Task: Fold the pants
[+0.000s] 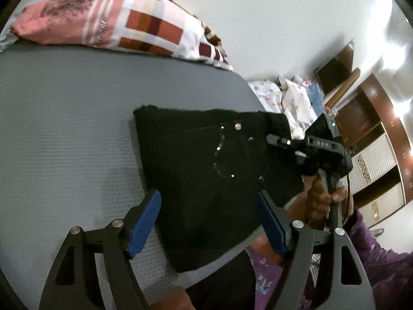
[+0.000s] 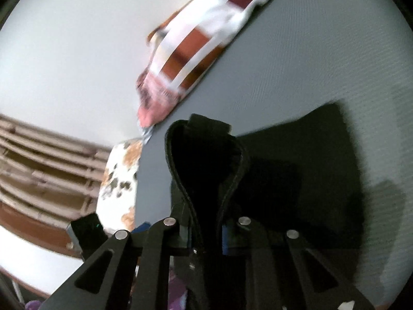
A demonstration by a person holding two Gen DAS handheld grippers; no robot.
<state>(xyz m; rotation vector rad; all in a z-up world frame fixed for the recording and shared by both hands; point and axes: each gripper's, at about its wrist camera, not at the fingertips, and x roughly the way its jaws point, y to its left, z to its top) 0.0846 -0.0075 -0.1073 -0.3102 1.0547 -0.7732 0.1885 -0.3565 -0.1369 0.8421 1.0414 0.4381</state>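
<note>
Black pants (image 1: 206,160) lie folded on a grey textured mat (image 1: 64,129), studs and a button facing up. My left gripper (image 1: 206,222) is open, its blue pads (image 1: 144,222) on either side of the pants' near end, above the cloth. In the left wrist view my right gripper (image 1: 281,140) reaches the pants' right edge, held by a hand (image 1: 317,199). The right wrist view shows my right gripper (image 2: 204,230) shut on a raised fold of the pants (image 2: 206,170), whose stitched edge loops up between the fingers. The rest of the pants (image 2: 309,168) stays flat on the mat (image 2: 309,51).
A pink, white and red checked pillow (image 1: 129,20) lies at the far end of the mat, also in the right wrist view (image 2: 193,51). Patterned clothes (image 1: 284,98) are heaped beyond the mat's right edge. A brown wardrobe (image 1: 374,142) stands at right. A purple sleeve (image 1: 382,258) is close by.
</note>
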